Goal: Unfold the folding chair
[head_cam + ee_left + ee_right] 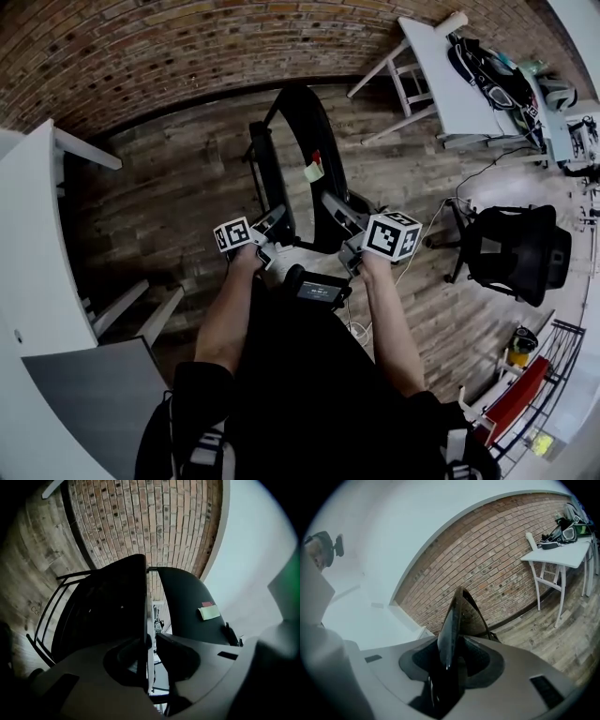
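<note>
1. Chair (298,155) stands folded on the floor (178,211), towards the wall (141,47) edge.
2. Our left gripper (274,221) straddles its panel, jaws narrow, one pad just clear.
3. Our right gripper (335,206) is clamped on the chair's other panel.

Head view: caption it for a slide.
Left hand-held gripper and right hand-held gripper at the black folding chair on wood floor.
</note>
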Motion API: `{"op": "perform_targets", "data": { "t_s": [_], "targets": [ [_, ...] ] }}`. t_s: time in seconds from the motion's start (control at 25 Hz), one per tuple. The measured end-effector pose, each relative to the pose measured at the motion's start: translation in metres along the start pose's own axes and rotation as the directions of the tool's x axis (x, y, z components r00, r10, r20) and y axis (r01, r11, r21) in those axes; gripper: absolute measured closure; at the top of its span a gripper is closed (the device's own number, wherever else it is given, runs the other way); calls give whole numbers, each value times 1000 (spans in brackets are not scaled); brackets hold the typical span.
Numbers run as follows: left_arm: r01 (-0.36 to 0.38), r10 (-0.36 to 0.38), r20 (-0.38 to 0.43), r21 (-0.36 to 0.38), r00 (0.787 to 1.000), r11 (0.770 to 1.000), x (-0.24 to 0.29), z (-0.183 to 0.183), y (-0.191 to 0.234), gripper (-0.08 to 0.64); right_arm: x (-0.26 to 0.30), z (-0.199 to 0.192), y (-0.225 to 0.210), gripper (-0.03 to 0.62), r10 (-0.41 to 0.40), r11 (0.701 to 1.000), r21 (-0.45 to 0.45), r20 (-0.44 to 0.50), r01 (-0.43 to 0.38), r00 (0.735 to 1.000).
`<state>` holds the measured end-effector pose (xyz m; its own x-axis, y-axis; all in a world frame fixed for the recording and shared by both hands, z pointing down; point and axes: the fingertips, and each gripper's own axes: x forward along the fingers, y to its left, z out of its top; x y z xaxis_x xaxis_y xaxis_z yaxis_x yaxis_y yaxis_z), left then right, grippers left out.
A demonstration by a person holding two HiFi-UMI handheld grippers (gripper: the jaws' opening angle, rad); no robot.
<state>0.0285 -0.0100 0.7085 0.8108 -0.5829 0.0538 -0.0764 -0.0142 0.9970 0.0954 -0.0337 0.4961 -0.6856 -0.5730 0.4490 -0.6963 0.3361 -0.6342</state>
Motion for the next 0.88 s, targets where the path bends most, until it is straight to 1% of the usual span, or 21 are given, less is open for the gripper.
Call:
{"op": "perform_targets", "data": {
  "t_s": [0.12, 0.28, 0.4, 0.52, 0.6, 0.68, 0.8, 0.88],
  "targets": [
    [10, -10, -23, -9, 1000, 1000, 3, -2, 0, 476, -5, 3, -6, 448, 0, 1000, 4, 6, 0, 1000],
    [2, -2, -15, -16, 1000, 1000, -6, 0, 9, 489, -12, 6, -24, 449, 8, 1000, 20, 16, -8, 1000],
    [-38, 38, -3, -2, 999, 999, -18, 4, 18, 488, -22, 11, -46, 451, 20, 999, 43, 31, -21, 999],
    [-114, 114, 10, 36, 993, 993, -32, 7, 27, 474, -32, 17, -69, 462, 17, 999, 48, 54, -20, 998],
    [-181, 180, 18, 68, 983, 981, -38, 10, 32, 451, -38, 17, -84, 465, 11, 999, 49, 55, -14, 998],
    [-247, 245, 34, 101, 969, 964, -42, 14, 38, 416, -39, 19, -92, 466, 16, 999, 46, 54, -19, 998],
    [-329, 323, 64, 134, 944, 935, -50, 19, 50, 383, -39, 24, -99, 468, 56, 996, 65, 73, -61, 996],
    [-385, 377, 74, 151, 923, 911, -54, 20, 60, 353, -45, 26, -117, 472, 64, 994, 78, 88, -71, 994]
  ]
}}
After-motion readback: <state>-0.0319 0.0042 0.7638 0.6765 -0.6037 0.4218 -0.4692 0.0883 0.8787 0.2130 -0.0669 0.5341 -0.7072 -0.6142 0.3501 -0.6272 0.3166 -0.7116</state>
